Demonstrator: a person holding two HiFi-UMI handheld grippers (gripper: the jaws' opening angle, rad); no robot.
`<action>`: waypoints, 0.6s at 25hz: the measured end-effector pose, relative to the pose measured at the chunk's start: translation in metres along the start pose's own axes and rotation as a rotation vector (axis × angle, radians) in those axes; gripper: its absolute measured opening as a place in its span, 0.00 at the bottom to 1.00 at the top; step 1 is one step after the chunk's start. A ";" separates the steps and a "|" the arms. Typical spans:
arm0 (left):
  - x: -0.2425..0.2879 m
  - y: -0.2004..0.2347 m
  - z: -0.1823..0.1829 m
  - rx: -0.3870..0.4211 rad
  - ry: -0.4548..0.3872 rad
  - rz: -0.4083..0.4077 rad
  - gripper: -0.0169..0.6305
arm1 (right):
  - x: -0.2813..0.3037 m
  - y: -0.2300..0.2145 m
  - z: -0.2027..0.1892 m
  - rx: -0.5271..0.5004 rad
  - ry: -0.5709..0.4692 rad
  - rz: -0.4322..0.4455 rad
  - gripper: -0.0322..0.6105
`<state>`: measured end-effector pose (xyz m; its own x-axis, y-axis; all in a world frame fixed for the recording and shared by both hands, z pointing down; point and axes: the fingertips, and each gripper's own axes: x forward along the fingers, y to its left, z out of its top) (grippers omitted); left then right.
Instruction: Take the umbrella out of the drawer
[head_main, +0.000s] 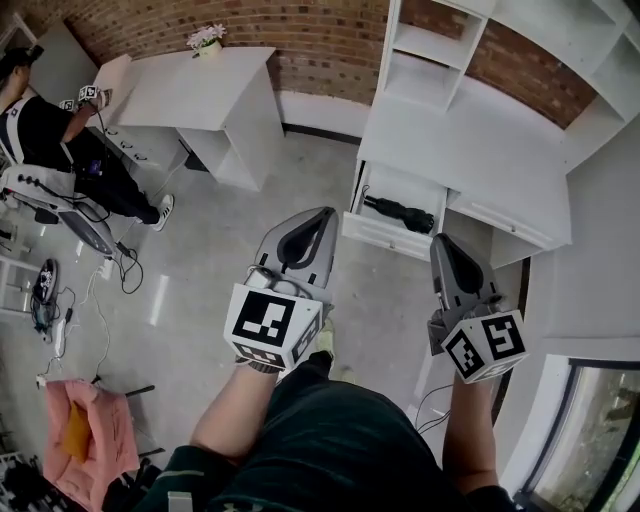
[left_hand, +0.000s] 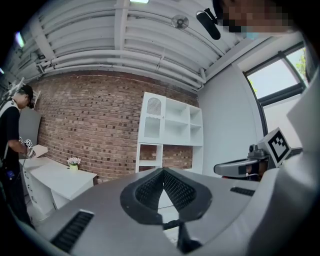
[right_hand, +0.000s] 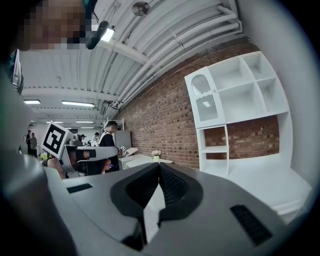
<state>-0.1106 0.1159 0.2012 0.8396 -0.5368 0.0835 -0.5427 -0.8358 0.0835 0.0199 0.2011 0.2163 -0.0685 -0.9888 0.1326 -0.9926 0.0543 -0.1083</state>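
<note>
A black folded umbrella (head_main: 401, 213) lies in the open white drawer (head_main: 374, 235) of the desk ahead in the head view. My left gripper (head_main: 324, 214) is held out over the floor, short of the drawer's left side; its fingertips meet with nothing between them (left_hand: 163, 171). To the right, my right gripper (head_main: 441, 240) hovers just short of the drawer's right end, tips together and empty (right_hand: 159, 165). Neither gripper touches the umbrella. Both gripper views look level at the brick wall and white shelves, and the drawer is hidden there.
The drawer belongs to a white desk with a shelf unit (head_main: 470, 130) against the brick wall. A second white desk (head_main: 205, 95) with a flower pot (head_main: 207, 38) stands at the left, with a person (head_main: 40, 130) beside it. Cables (head_main: 60, 320) and a pink cloth (head_main: 85, 440) lie on the floor at the left.
</note>
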 end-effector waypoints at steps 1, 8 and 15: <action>0.009 0.010 -0.001 -0.005 -0.001 -0.001 0.04 | 0.013 -0.002 -0.001 -0.003 0.009 0.001 0.06; 0.072 0.065 -0.019 -0.033 0.021 -0.025 0.04 | 0.084 -0.025 -0.015 -0.013 0.074 -0.010 0.06; 0.128 0.082 -0.037 -0.047 0.055 -0.056 0.04 | 0.126 -0.060 -0.034 -0.025 0.143 -0.027 0.06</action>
<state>-0.0480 -0.0171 0.2556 0.8668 -0.4809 0.1319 -0.4964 -0.8574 0.1358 0.0678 0.0777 0.2733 -0.0534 -0.9602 0.2743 -0.9964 0.0331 -0.0782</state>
